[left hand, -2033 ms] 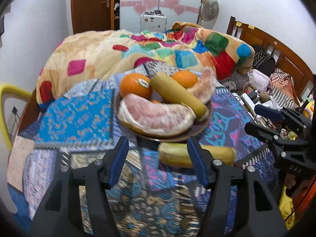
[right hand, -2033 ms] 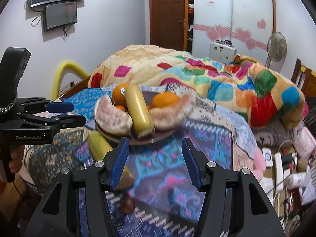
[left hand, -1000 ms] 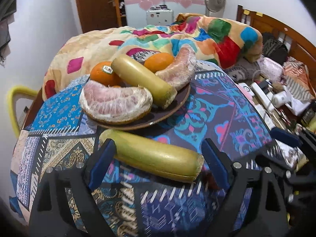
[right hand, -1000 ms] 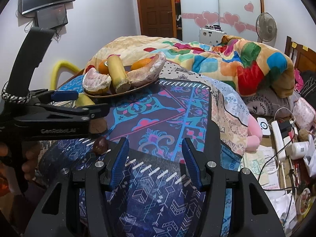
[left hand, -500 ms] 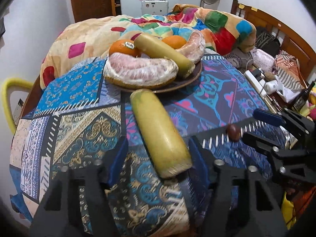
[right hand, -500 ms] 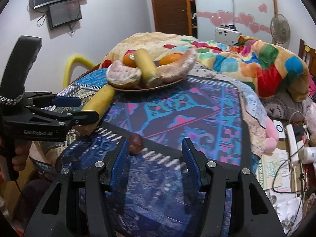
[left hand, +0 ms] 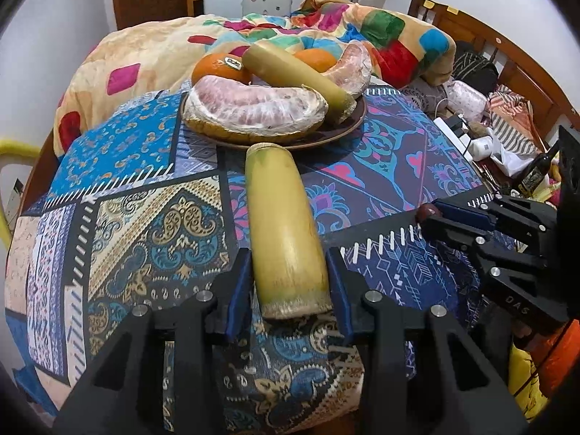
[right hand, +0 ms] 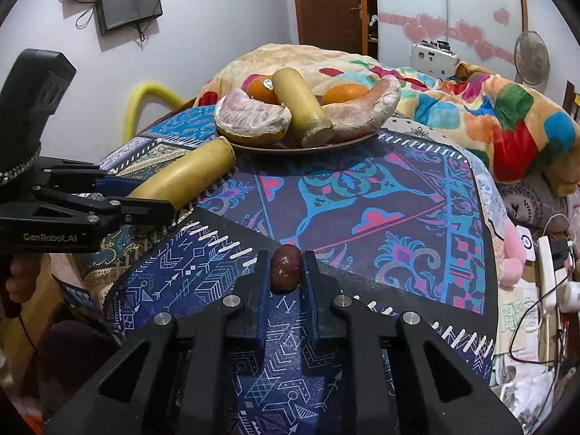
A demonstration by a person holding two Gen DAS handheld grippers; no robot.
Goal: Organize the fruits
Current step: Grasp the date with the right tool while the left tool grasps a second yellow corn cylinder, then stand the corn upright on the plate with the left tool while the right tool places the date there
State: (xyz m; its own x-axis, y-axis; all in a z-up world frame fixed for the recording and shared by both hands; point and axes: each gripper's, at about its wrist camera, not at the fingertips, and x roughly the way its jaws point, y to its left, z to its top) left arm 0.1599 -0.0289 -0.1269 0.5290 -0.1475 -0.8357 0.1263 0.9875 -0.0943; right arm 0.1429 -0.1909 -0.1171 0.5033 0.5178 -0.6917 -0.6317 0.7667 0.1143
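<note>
Left wrist view: left gripper (left hand: 290, 282) straddling near cut end of yellow-green stalk section (left hand: 284, 232) lying on patterned cloth (left hand: 145, 224); jaws closing, pads just beside stalk flanks, contact not clear. Far end of stalk just short of brown plate (left hand: 348, 127) bearing pomelo pieces (left hand: 253, 108), oranges (left hand: 217, 67), second stalk section (left hand: 297, 72). Right wrist view: right gripper (right hand: 286, 272) clamped together on small dark round fruit (right hand: 286, 266), resting on cloth near right of stalk, well apart from plate.
</note>
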